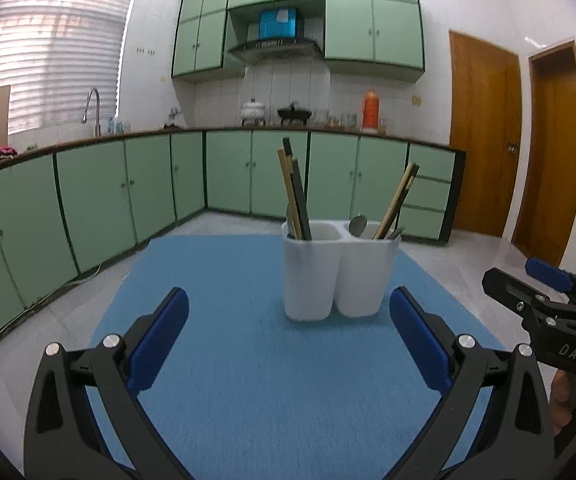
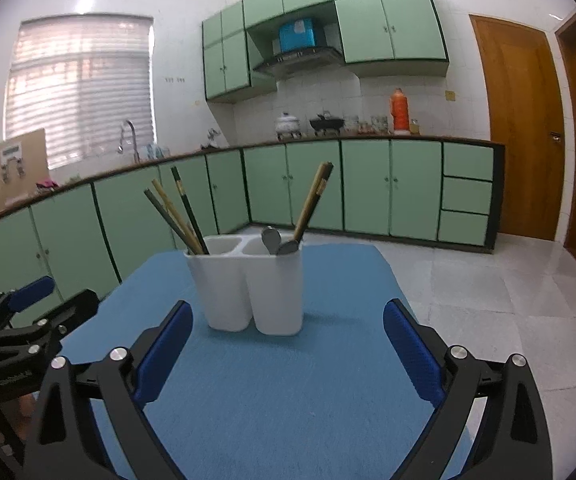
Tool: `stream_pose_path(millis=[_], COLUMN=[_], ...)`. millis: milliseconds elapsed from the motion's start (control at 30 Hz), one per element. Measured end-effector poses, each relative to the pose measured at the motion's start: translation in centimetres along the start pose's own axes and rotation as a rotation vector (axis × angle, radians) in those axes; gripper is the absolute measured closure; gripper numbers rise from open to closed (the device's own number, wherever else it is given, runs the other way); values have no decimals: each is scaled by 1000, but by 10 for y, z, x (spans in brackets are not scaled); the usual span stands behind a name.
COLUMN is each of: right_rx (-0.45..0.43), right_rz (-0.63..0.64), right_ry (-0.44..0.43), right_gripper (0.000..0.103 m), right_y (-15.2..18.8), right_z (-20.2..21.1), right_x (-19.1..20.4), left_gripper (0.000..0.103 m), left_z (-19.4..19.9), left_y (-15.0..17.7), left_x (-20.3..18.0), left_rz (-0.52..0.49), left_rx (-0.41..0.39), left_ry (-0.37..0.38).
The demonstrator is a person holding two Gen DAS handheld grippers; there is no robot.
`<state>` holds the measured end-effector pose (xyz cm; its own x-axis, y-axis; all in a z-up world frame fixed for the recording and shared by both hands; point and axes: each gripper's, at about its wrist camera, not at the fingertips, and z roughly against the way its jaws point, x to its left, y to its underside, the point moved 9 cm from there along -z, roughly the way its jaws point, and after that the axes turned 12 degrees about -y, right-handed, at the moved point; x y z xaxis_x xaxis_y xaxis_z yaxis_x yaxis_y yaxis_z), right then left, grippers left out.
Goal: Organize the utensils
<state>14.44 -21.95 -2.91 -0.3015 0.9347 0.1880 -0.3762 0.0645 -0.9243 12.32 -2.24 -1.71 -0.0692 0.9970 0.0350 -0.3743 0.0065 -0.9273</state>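
Observation:
A white two-compartment utensil holder (image 1: 337,274) (image 2: 254,286) stands upright on a blue mat (image 1: 256,380) (image 2: 288,392). Its left compartment holds several chopsticks (image 1: 293,192) (image 2: 178,214). Its right compartment holds chopsticks (image 1: 397,200) (image 2: 313,198) and metal spoons (image 1: 357,225) (image 2: 276,242). My left gripper (image 1: 288,344) is open and empty, short of the holder. My right gripper (image 2: 288,348) is open and empty, also short of the holder. The right gripper also shows at the right edge of the left wrist view (image 1: 543,300), and the left gripper at the left edge of the right wrist view (image 2: 28,316).
The mat lies on a table with pale tiled floor (image 2: 507,300) around it. Green kitchen cabinets (image 1: 88,200) line the far walls under a counter with a sink tap (image 1: 92,108), pots and an orange flask (image 1: 369,110). Wooden doors (image 1: 483,160) stand at the right.

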Motion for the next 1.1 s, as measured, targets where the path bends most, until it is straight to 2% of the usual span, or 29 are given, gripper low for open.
stream_pose_path(millis=[133,367,1100], right_rx=[-3,6,13], right_rz=[7,38,43], right_ry=[0,23,16], right_gripper=[9,9,9], right_y=[-10,-21,-24], right_z=[12,25,29], right_x=[5,12,14], left_gripper=[5,5,5], left_z=[5,22,33], left_y=[-6,-16,-26], left_x=[3,0,0], left_rz=[15,-1,1], left_rx=[25,24,10], left_ry=[-4,2,2])
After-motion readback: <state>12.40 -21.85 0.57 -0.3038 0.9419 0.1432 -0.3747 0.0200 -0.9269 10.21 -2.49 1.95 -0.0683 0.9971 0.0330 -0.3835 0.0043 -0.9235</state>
